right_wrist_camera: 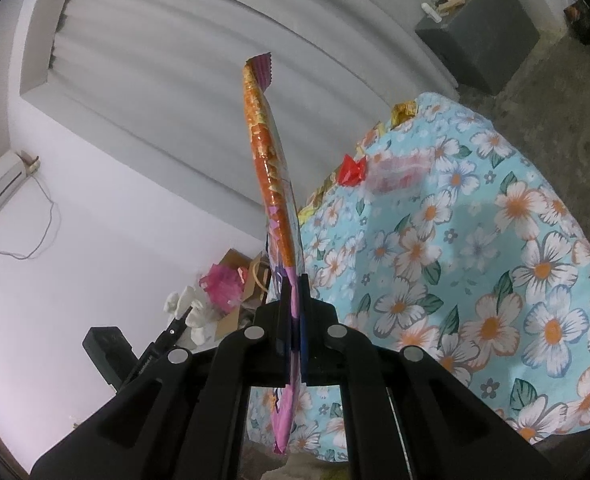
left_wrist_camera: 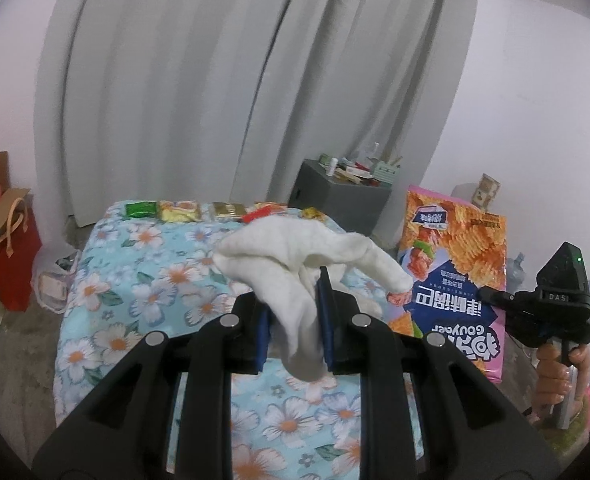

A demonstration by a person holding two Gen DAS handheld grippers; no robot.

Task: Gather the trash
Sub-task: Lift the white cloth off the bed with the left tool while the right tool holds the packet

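left gripper (left_wrist_camera: 295, 312) jaws pinch a crumpled white tissue (left_wrist_camera: 295, 268); right gripper (right_wrist_camera: 294, 320) jaws clamp a flat glossy chip bag (right_wrist_camera: 269, 168).

Left gripper (left_wrist_camera: 295, 320): black jaws clamped on white crumpled tissue (left_wrist_camera: 295, 272).
Right gripper (right_wrist_camera: 294, 328): jaws pinched on pink chip bag (right_wrist_camera: 271, 168), beside the tissue.

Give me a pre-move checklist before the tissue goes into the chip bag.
1. Left gripper clamps crumpled white tissue: ok.
2. Right gripper shut on large pink-and-orange chip bag: ok.
3. Bag mouth open to take the tissue: cannot tell.
4. Tissue lifted off floral blue tablecloth: ok.
5. Small wrappers cleared from the cloth's far edge: not ok.
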